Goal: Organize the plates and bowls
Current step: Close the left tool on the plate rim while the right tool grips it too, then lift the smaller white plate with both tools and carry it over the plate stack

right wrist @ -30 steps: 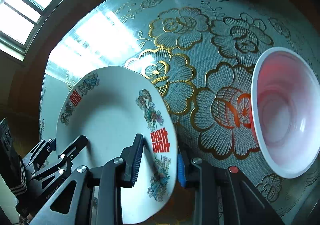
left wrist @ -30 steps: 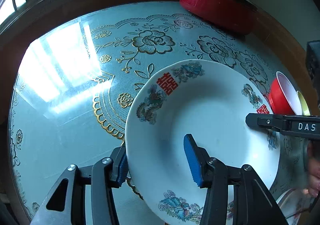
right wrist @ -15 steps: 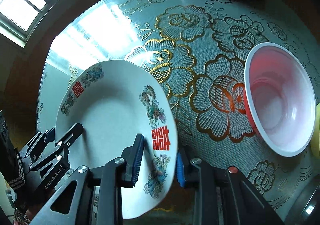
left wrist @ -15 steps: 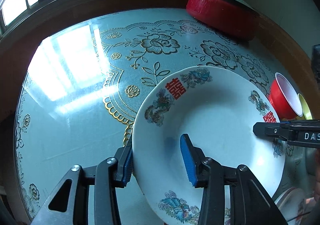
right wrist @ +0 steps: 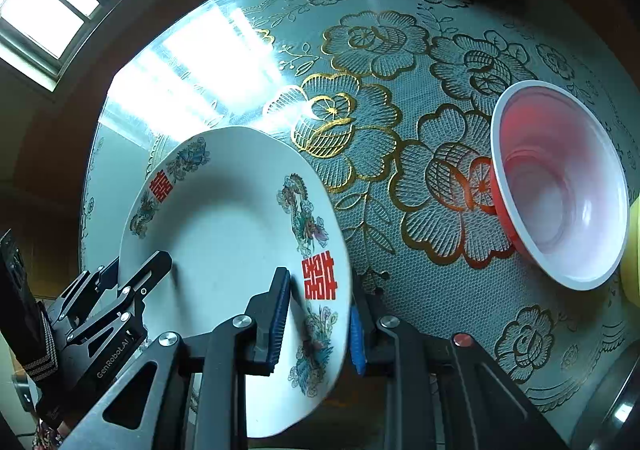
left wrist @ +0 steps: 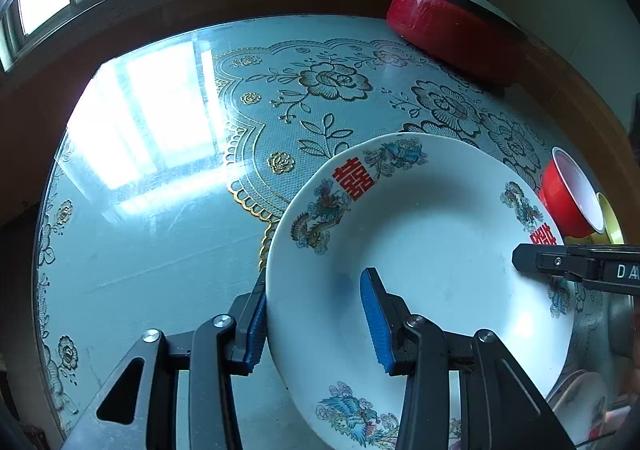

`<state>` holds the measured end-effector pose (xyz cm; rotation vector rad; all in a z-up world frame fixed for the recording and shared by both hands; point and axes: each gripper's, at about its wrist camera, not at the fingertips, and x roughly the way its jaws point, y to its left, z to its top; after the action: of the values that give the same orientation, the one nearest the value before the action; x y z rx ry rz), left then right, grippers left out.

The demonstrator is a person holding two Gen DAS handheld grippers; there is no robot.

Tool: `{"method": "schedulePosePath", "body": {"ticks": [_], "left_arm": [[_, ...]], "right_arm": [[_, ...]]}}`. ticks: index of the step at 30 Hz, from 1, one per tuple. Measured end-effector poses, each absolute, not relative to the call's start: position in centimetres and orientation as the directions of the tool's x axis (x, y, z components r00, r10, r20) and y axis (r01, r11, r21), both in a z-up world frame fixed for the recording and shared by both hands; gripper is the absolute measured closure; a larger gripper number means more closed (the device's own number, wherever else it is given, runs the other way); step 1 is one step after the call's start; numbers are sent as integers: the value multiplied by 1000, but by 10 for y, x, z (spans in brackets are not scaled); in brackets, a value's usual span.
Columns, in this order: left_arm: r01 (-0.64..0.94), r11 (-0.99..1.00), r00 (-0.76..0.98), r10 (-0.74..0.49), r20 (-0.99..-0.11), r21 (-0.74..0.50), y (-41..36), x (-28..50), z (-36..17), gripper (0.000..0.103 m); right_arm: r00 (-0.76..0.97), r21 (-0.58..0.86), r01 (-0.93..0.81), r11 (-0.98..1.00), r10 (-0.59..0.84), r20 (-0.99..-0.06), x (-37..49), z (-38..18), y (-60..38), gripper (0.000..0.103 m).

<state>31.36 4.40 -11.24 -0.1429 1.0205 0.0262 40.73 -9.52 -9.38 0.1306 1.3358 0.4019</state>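
A white plate (left wrist: 440, 250) with red characters and dragon prints hangs above the table, held at both sides. My left gripper (left wrist: 316, 322) is shut on its left rim, one blue pad under and one inside. My right gripper (right wrist: 318, 322) is shut on the opposite rim of the plate (right wrist: 224, 226); it shows in the left wrist view (left wrist: 576, 266). A red bowl with white inside (right wrist: 560, 185) sits on the table to the right, also in the left wrist view (left wrist: 568, 193). A yellow bowl (left wrist: 612, 221) is beside it.
A red lidded pot (left wrist: 452, 25) stands at the table's far edge. The round table (left wrist: 160, 169) has a glass top over a gold floral cloth, with window glare on the left. Another patterned dish (left wrist: 584, 406) lies below the held plate at lower right.
The plate, held by both grippers, has risen and drawn back toward me. The red bowl and pot look farther off. Both grips are unchanged.
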Motion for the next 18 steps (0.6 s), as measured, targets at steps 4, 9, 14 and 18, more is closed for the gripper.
{"method": "schedulePosePath", "body": {"ticks": [4, 9, 14, 18], "left_arm": [[-49, 995, 534, -51, -844, -91, 42, 311, -112, 59], [12, 997, 539, -66, -839, -71, 33, 310, -116, 46], [-24, 998, 548, -35, -836, -58, 33, 310, -115, 49], [-35, 999, 553, -14, -833, -40, 33, 307, -112, 57]], "right_arm": [[168, 359, -191, 914, 391, -905, 409, -101, -99, 77], [132, 409, -212, 888, 441, -888, 412, -116, -106, 75], [159, 349, -247, 904, 393, -906, 409, -112, -100, 75], [151, 346, -236, 908, 386, -910, 406, -111, -101, 75]]}}
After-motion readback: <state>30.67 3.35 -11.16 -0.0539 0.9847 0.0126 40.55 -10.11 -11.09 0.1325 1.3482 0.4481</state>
